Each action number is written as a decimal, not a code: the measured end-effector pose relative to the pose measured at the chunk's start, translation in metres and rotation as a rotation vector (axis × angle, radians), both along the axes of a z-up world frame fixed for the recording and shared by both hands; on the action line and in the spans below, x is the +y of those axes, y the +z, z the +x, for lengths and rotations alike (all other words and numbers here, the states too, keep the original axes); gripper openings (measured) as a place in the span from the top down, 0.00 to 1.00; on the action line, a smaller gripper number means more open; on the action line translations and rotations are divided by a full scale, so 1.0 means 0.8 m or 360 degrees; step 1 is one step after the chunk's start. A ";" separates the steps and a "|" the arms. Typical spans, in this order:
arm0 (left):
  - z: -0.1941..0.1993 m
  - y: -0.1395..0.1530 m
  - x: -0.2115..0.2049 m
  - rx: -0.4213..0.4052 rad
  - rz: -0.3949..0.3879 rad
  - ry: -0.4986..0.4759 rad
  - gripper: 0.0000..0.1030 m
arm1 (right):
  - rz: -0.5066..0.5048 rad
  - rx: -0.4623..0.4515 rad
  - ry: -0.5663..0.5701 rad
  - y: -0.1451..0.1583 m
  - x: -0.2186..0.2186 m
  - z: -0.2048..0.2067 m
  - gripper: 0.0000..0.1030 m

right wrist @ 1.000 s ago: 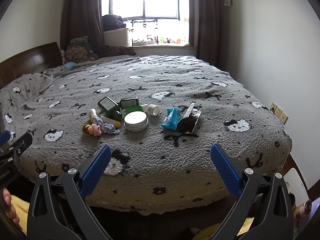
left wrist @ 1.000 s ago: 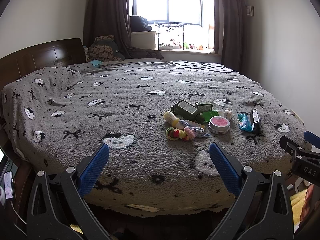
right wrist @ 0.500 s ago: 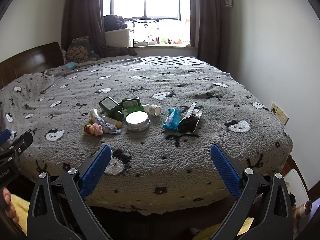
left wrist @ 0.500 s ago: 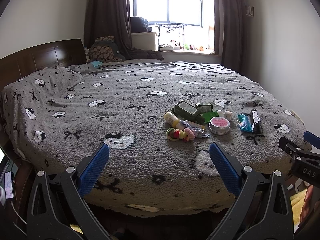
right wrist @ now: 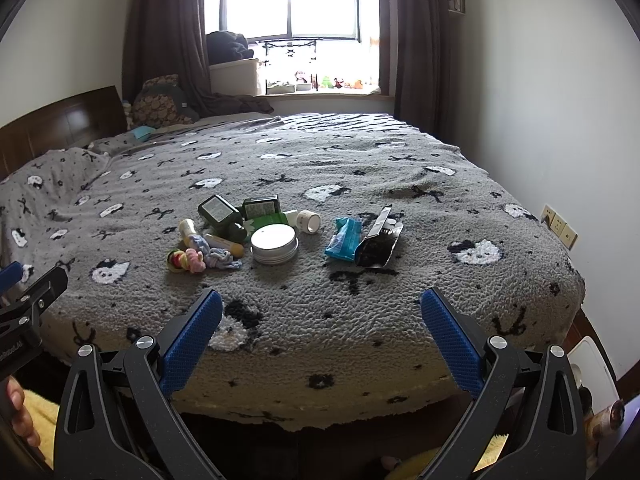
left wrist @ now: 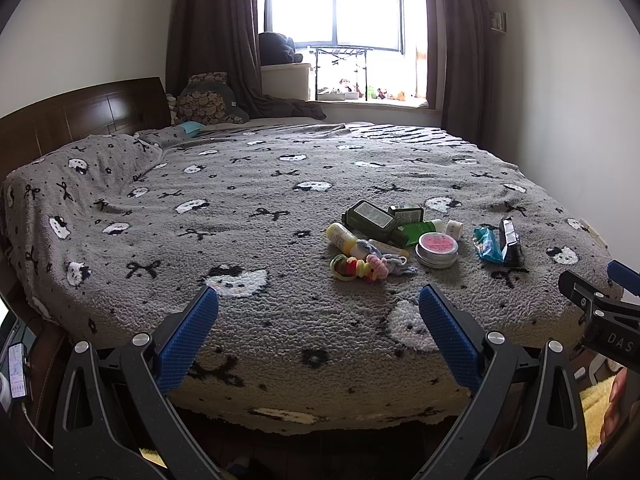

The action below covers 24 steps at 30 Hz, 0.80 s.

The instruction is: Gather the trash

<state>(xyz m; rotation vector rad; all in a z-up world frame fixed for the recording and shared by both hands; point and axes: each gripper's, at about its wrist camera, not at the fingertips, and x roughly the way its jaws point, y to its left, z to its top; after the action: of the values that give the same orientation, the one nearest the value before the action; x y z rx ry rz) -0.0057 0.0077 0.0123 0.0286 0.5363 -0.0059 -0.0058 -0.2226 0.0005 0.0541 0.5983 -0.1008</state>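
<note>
i held both claws, left claw (left wrist: 318,316) and right claw (right wrist: 320,312), released and empty before the bed (right wrist: 400,300); teal wrapper (right wrist: 343,239) and black wrapper (right wrist: 378,242) lay touching at twelve o'clock, round tin (right wrist: 274,243) at eleven.

I see two wrappers lying side by side on the bed: a crumpled teal wrapper (right wrist: 345,239) and a torn-open black foil wrapper (right wrist: 378,244), touching.
</note>
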 end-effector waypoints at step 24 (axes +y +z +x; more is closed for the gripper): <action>0.038 -0.046 -0.004 0.0122 -0.0017 -0.0031 0.08 | -0.0020 -0.0015 -0.0153 -0.024 -0.052 0.021 0.03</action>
<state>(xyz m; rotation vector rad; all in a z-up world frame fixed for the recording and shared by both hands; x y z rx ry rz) 0.0249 0.0048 -0.0243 0.0230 0.6129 -0.0291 0.0106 -0.2639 -0.0186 0.0712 0.5855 -0.1971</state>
